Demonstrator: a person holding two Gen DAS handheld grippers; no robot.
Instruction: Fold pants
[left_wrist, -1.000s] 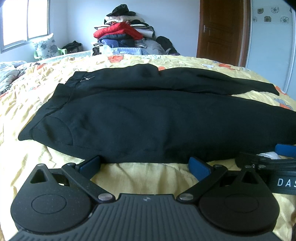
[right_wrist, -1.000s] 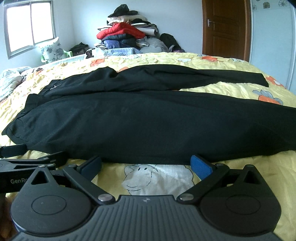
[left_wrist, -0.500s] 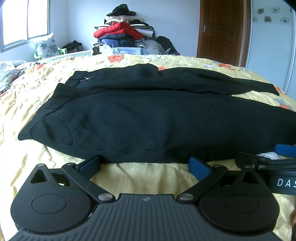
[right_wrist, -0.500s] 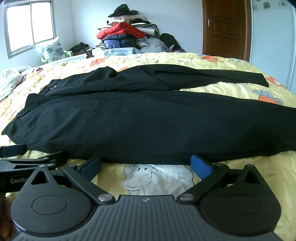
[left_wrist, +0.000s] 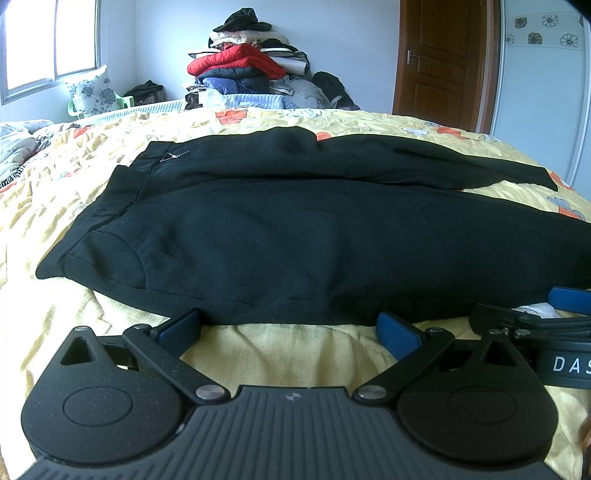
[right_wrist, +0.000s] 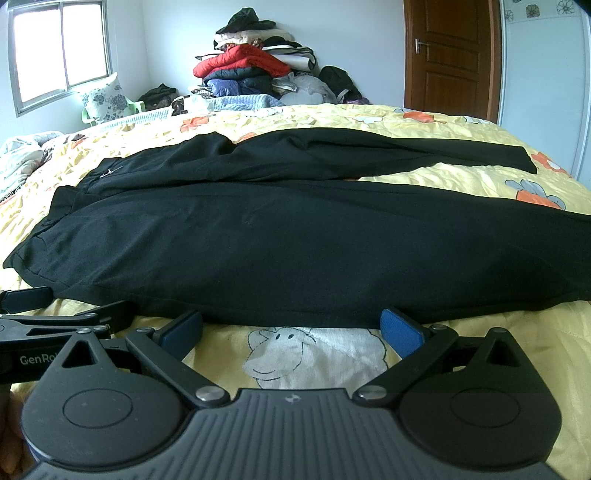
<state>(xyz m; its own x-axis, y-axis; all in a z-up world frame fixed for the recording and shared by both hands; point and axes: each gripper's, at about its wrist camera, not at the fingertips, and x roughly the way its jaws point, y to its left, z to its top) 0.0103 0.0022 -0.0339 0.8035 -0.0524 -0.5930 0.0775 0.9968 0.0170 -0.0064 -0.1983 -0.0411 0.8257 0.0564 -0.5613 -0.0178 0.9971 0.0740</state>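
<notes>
since the pants (left_wrist: 314, 236) lie flat on the bed (left_wrist: 280, 354), unfolded, i hold both tongs (left_wrist: 290, 328) (right_wrist: 291, 328) apart at the near edge.

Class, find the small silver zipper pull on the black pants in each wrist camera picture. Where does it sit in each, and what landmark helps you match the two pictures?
Left wrist view: the small silver zipper pull lies upper left of centre, near the waistband of the black pants.
Right wrist view: the pull is further left.
Shared landmark: the red puffer jacket in the clothes pile.
</notes>
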